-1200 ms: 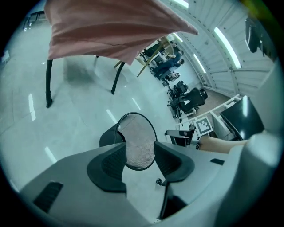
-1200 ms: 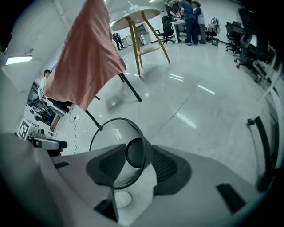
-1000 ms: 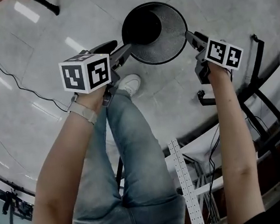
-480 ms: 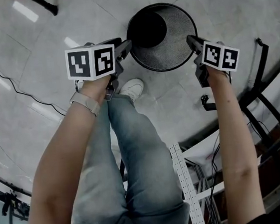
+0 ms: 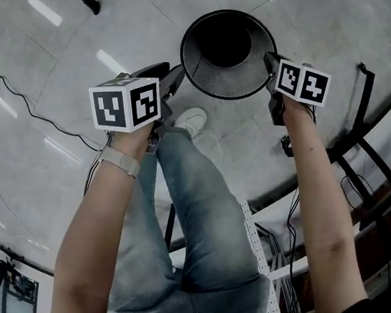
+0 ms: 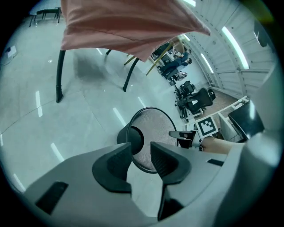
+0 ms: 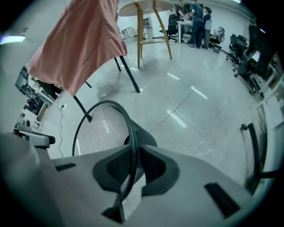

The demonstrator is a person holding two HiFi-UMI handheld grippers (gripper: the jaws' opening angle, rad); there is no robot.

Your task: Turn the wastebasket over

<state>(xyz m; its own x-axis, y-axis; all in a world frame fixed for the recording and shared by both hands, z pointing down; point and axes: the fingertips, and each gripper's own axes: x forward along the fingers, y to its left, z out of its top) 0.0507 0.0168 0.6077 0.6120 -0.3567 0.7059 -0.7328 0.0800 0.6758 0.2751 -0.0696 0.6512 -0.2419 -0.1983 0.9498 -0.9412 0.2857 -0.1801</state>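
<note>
Mesh basket (image 5: 242, 77): right gripper (image 5: 267, 58) closing, pinching rim (image 7: 129, 133); left gripper (image 5: 179, 72) closing, rim between jaws, ungripped. Risk: thin rim slips from one-sided pinch mid-flip, basket swings, drops.

- The wastebasket (image 5: 229, 54) is a round bin of dark wire mesh, with a thick dark rim round its wide mouth and a narrower solid base.
- Its mouth faces up toward the head view, so the inside and the dark base show; it is not yet turned over.
- It sits over the pale floor (image 5: 49, 99).
- Its rim runs between the closing right tongs (image 5: 266, 58), pads touching it.
- The closing left tongs (image 5: 178, 73) are at the opposite edge, not pressing.
</note>
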